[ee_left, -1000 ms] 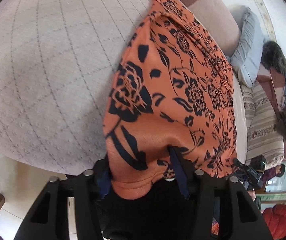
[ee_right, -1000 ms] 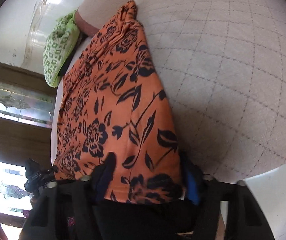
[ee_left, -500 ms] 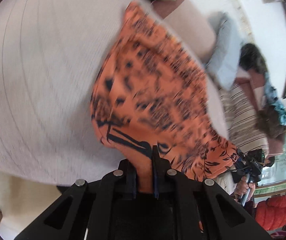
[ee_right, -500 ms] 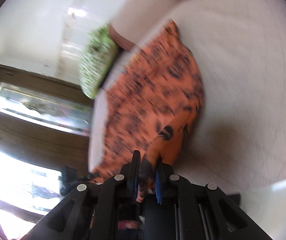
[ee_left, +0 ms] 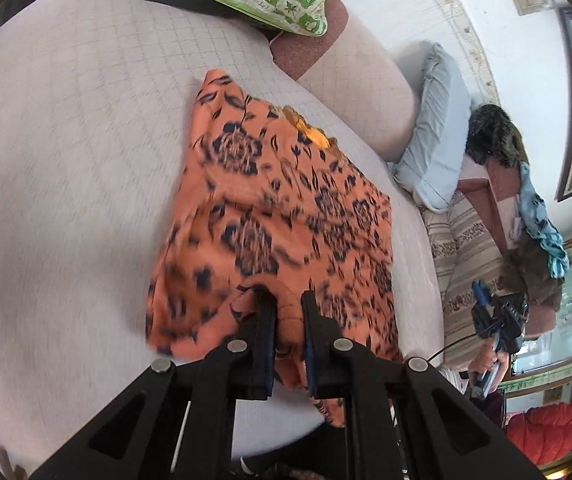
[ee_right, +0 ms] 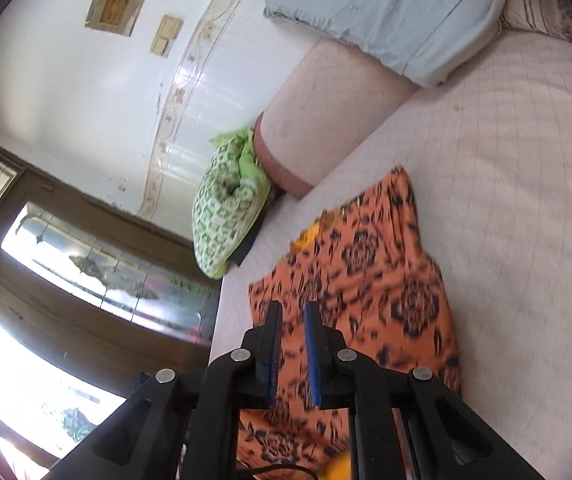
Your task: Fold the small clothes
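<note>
Orange floral garment (ee_left: 286,216) spread on quilted pale cushion (ee_left: 66,140), partly folded over, print blurred. Left gripper (ee_left: 288,308) nearly closed, bunched fold of fabric pinched between blue-padded fingers (ee_left: 266,344). Right gripper (ee_right: 292,316) seen above same garment (ee_right: 370,280), narrow gap between fingers; grip on fabric cannot be told. Green patterned pillow (ee_right: 222,216) propped at far end by armrest (ee_right: 318,128). Blue-grey pillow (ee_right: 390,8) laid beyond armrest.
</note>
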Action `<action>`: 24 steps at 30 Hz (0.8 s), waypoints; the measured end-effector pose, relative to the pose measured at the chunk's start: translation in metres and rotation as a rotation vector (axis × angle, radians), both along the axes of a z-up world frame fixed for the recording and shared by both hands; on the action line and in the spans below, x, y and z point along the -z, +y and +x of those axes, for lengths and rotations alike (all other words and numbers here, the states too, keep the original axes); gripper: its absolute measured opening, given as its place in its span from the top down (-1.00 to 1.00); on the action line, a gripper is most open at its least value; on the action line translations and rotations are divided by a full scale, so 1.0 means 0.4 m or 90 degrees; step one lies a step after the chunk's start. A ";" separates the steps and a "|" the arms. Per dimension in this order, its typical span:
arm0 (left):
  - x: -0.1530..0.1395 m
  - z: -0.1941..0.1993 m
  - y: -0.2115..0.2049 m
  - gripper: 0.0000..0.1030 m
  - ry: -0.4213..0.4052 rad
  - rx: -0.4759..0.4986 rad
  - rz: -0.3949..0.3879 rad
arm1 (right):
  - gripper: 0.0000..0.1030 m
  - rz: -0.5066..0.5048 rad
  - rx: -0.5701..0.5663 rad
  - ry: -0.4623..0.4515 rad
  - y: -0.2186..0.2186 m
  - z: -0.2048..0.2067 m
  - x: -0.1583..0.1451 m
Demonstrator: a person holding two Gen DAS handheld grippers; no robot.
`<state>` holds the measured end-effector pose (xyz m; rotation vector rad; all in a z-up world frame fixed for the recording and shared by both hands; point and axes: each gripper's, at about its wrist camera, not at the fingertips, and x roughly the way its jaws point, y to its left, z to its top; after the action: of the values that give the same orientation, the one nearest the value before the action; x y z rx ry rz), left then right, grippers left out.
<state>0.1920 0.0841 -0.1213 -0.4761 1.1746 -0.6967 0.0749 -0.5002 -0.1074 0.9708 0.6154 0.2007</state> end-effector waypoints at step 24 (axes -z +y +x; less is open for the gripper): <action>0.063 -0.148 0.136 0.13 0.054 -0.131 0.042 | -0.46 -0.196 -0.166 0.203 0.254 -0.266 0.131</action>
<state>0.1328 0.1387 -0.1467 -0.5662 1.2040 -0.4622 -0.0316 -0.3986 -0.1598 0.6247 1.0355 0.1765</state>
